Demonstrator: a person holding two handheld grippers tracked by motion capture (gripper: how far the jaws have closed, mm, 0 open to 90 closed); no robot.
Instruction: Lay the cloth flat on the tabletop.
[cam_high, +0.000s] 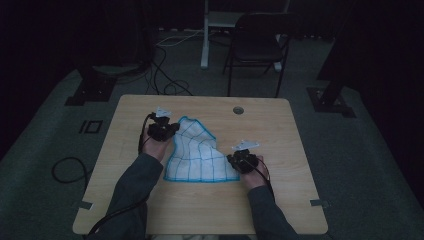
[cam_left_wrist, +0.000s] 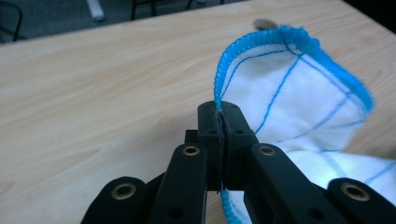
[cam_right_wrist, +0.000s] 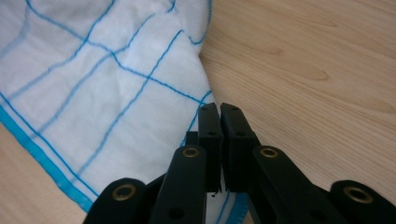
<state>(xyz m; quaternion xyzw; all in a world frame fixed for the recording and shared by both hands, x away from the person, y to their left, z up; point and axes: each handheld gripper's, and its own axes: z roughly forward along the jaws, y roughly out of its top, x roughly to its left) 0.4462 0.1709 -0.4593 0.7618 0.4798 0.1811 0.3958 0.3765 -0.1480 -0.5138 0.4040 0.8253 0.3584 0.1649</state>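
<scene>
A dim room with grey floor (cam_high: 360, 165) surrounds a light wooden table (cam_high: 200, 210). Beyond the table's far edge stands a black folding chair (cam_high: 257, 47), beside a white post (cam_high: 205, 35), with dark cables (cam_high: 167, 75) looping over the floor near them. A small round grommet (cam_high: 238, 110) sits in the tabletop near the far edge.

On the middle of the table lies a white cloth (cam_high: 197, 157) with a thin blue grid and a blue stitched hem. Its near part lies flat – the far left corner is raised off the wood and curls over. Two grey sleeves (cam_high: 132, 195) come in from the near edge, one to each side of the cloth.

The left gripper (cam_high: 163, 129) is at the cloth's far left corner. In the left gripper view its jaws are pressed together on the hem, which rises from between the tips and arches away to the right, and the cloth (cam_left_wrist: 299, 98) hangs in a loose fold above the table (cam_left_wrist: 93, 102).

The right gripper (cam_high: 242, 160) is at the cloth's near right edge. In the right gripper view the jaws stand close together with a narrow slit between them; the cloth (cam_right_wrist: 93, 93) spreads left of them and its blue hem passes beneath the tips, but whether they pinch it I cannot tell. Bare wood (cam_right_wrist: 317, 84) lies to their right.
</scene>
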